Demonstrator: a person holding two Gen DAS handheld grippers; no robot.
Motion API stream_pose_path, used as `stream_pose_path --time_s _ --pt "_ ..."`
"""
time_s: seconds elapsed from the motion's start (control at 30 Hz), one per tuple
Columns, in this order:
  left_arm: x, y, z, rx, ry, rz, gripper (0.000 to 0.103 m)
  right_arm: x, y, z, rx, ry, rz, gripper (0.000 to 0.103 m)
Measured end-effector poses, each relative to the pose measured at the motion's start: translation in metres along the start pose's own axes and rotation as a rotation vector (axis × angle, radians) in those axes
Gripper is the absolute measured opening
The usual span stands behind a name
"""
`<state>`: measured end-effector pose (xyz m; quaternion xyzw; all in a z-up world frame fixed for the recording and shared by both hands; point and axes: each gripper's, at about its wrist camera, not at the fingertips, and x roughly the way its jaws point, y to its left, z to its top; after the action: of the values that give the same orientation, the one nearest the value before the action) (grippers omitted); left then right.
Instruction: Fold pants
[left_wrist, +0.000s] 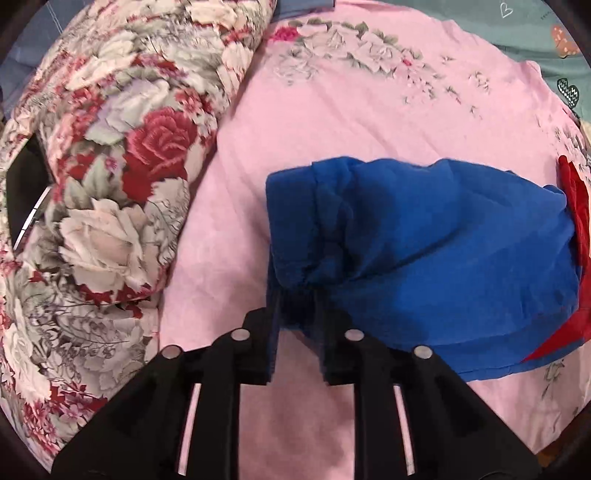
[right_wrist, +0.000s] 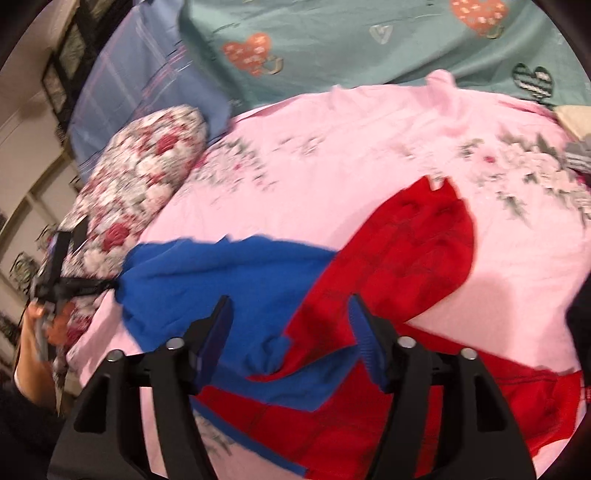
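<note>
Your left hand-held gripper (left_wrist: 297, 325) pinches the blue end of the pants (left_wrist: 424, 251), which lie on the pink sheet (left_wrist: 369, 122) of the bed, near the flowered pillow (left_wrist: 122, 166). Your right hand-held gripper (right_wrist: 291, 343) hangs spread over the place where blue meets red. I think you should carry the pinched end low across toward the red part, and let the right one press the fold line so that the edges meet evenly.

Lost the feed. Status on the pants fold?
Left tool shut on blue pants. Right tool open above them. Red garment underneath.
</note>
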<state>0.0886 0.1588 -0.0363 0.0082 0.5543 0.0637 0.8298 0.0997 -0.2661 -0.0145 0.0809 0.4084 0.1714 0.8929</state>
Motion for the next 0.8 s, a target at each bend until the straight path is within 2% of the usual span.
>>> stream_pose_path --time_s 0.03,0.07,0.17,0.2,0.23,0.37,0.4,0.43,0.47,0.53,0.57,0.63,0.73,0.8 --pt "-0.006 0.003 0.000 -0.010 -0.015 -0.011 0.039 0.003 -0.004 0.008 0.006 -0.006 -0.056 0.079" --pt "-0.014 0.008 0.001 -0.031 -0.037 -0.040 0.059 0.009 -0.006 0.016 0.014 -0.002 -0.091 0.080" --pt "-0.041 0.018 0.002 -0.096 -0.116 -0.093 0.065 0.043 -0.016 0.042 0.054 0.045 -0.182 0.080" --pt "-0.049 0.019 0.001 -0.102 -0.137 -0.104 0.072 0.058 -0.017 0.050 0.063 0.069 -0.217 0.080" --pt "-0.057 0.018 -0.001 -0.111 -0.167 -0.123 0.075 0.071 -0.014 0.054 0.062 0.091 -0.245 0.080" --pt "-0.067 -0.005 -0.007 -0.103 -0.218 -0.183 0.083 0.128 -0.007 0.062 0.028 0.201 -0.391 0.079" --pt "-0.064 -0.015 -0.009 -0.080 -0.216 -0.196 0.083 0.135 -0.009 0.061 0.023 0.214 -0.422 0.063" --pt "-0.060 -0.025 -0.009 -0.059 -0.210 -0.200 0.083 0.140 -0.013 0.058 0.026 0.228 -0.452 0.032" --pt "-0.051 -0.033 -0.009 -0.041 -0.195 -0.195 0.083 0.137 -0.021 0.055 0.050 0.230 -0.455 0.023" --pt "-0.036 -0.040 -0.007 -0.030 -0.158 -0.185 0.083 0.117 -0.036 0.052 0.110 0.187 -0.406 0.006" --pt "-0.024 -0.041 -0.005 -0.030 -0.128 -0.171 0.083 0.099 -0.040 0.050 0.131 0.144 -0.373 0.006" --pt "-0.005 -0.039 -0.001 -0.050 -0.074 -0.141 0.083 0.038 -0.046 0.045 0.193 0.007 -0.232 0.006" --pt "0.002 -0.032 0.005 -0.069 -0.065 -0.135 0.083 -0.060 -0.050 0.024 0.260 -0.181 -0.082 0.006" --pt "-0.001 -0.030 0.008 -0.064 -0.079 -0.138 0.083 -0.108 -0.064 -0.008 0.342 -0.233 -0.029 0.006"
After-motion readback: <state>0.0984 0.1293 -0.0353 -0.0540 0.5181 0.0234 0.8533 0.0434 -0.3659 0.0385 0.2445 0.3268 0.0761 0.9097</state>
